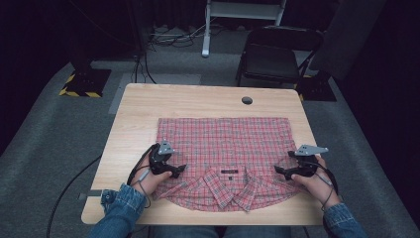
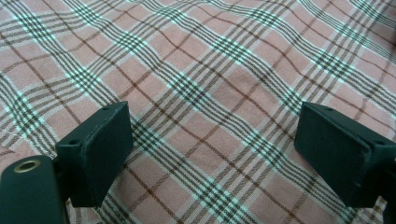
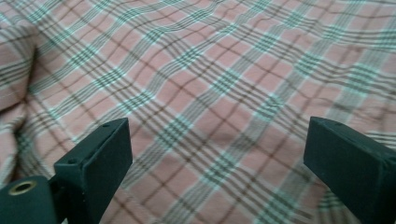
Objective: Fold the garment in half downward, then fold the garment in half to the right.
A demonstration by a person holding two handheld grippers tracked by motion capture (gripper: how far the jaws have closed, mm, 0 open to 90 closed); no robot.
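Note:
A red plaid shirt (image 1: 223,144) lies folded on the wooden table (image 1: 143,106), collar toward the near edge. My left gripper (image 1: 179,170) rests over the shirt's left shoulder area, jaws wide apart, with flat plaid cloth (image 2: 210,107) beneath and nothing pinched. At the shirt's right shoulder my right gripper (image 1: 280,171) also stands open over the cloth (image 3: 215,93). A fold of fabric (image 3: 16,79) rises at the left of the right gripper view.
A round cable hole (image 1: 246,100) sits near the table's far edge. Behind the table stands a black chair (image 1: 275,54). Bare wood lies left, right and beyond the shirt. Cables trail off the table's left side (image 1: 74,181).

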